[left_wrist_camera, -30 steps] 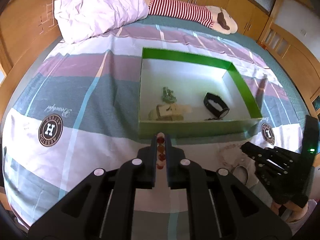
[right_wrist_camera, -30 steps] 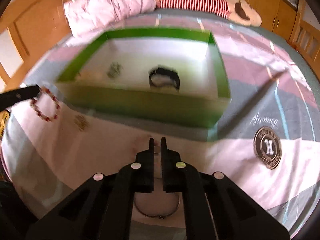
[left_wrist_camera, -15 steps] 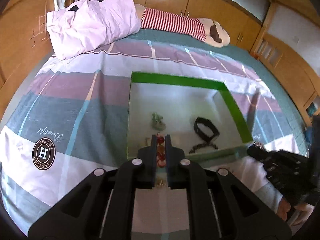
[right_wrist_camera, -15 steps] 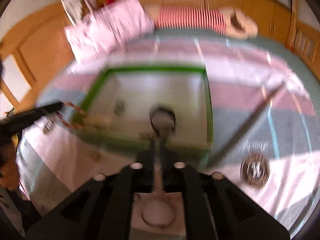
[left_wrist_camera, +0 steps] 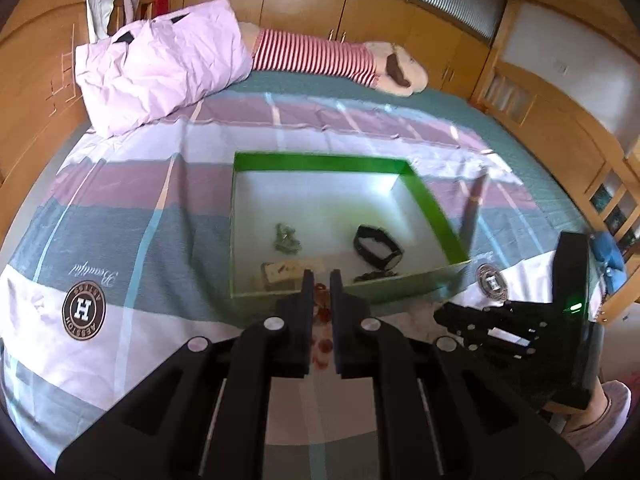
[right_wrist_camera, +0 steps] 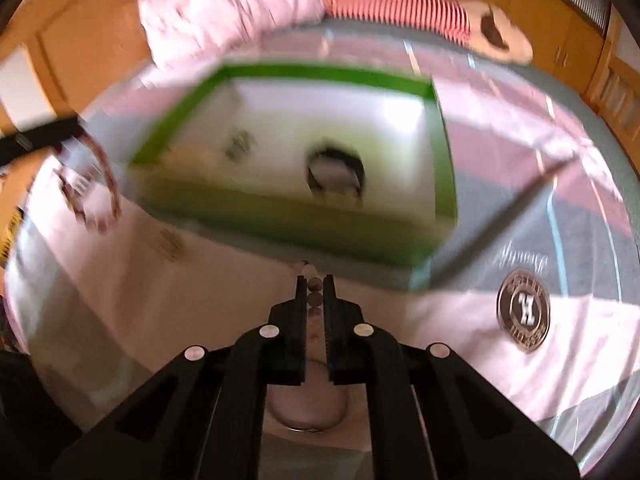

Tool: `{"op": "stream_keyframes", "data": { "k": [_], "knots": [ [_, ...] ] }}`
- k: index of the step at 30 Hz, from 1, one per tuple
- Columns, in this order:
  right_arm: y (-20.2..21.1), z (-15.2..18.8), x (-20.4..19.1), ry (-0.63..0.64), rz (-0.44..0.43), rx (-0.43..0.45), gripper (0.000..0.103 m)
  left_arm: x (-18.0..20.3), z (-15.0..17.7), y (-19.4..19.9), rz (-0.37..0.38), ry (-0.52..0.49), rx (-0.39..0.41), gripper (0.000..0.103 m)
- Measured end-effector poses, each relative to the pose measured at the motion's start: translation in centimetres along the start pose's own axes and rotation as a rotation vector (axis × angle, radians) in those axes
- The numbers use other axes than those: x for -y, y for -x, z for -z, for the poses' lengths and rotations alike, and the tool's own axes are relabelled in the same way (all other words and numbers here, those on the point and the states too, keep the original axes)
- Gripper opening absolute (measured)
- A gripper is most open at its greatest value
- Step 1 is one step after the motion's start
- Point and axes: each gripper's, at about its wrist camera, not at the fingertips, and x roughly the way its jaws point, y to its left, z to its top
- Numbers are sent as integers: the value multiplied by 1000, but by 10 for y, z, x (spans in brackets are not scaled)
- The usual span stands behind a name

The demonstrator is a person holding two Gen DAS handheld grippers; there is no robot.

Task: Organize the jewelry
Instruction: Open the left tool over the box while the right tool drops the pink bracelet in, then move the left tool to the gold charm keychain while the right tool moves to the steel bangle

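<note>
Red bead bracelet point(left_wrist_camera: 321, 312) pinched in left gripper point(left_wrist_camera: 321, 280); only right view shows loop dangling at 9 o'clock. Right gripper point(right_wrist_camera: 315, 285) clamps brownish bead strand point(right_wrist_camera: 314, 298) before green box point(right_wrist_camera: 280, 216).

Green-walled, white-floored box point(left_wrist_camera: 436, 204); red bead bracelet point(left_wrist_camera: 322, 314); pink, teal and white checked bedsheet point(left_wrist_camera: 132, 216).

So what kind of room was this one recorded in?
Most likely a bedroom. The work is done on a bed with a plaid sheet, a pink pillow lies at its head, and wooden wardrobe doors line the wall behind. The green box sits on the bed.
</note>
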Motion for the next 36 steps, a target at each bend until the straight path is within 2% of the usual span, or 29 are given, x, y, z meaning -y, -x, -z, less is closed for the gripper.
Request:
{"op": "stream_keyframes", "data": {
  "k": [5,7,9,14,16,17,18,20,23,24,27,31,34,36],
  "knots": [
    [42,-34,1,-45,-25,204,7,4,-18,5,33,-1,66,8],
    [45,-44,11,-65,-20,248,7,4,-26,-4,41,17,89,8],
    [37,-52,19,-80,-30,259,7,2,-31,-25,35,42,57,8],
    [-8,-56,31,-100,34,202,7,6,-34,-64,2,43,-7,8],
    [-29,-51,31,-66,83,147,8,9,-31,-75,-33,25,-36,9],
    [-34,-48,31,-67,95,123,15,10,-28,-77,-43,15,-49,11],
    [-36,-45,32,-88,93,95,32,11,-26,-77,-48,7,-59,16],
    [-29,-36,35,-138,37,97,47,12,-20,-70,-69,-11,-64,17],
    [-12,-26,33,-159,-3,79,47,11,-14,-52,-79,-35,-64,22],
    [-9,-22,33,-167,-4,69,50,7,-13,-43,-90,-37,-64,27],
    [-2,-7,38,-216,-44,17,63,-16,-13,-22,-86,18,-50,34],
    [-9,12,43,-244,-32,-77,64,-70,-15,-6,-90,190,-57,39],
    [-14,15,40,-223,-32,-101,64,-89,-9,-8,-100,248,-90,41],
    [-16,16,38,-208,-23,-115,64,-91,-6,-12,-113,252,-112,44]
  ]
}}
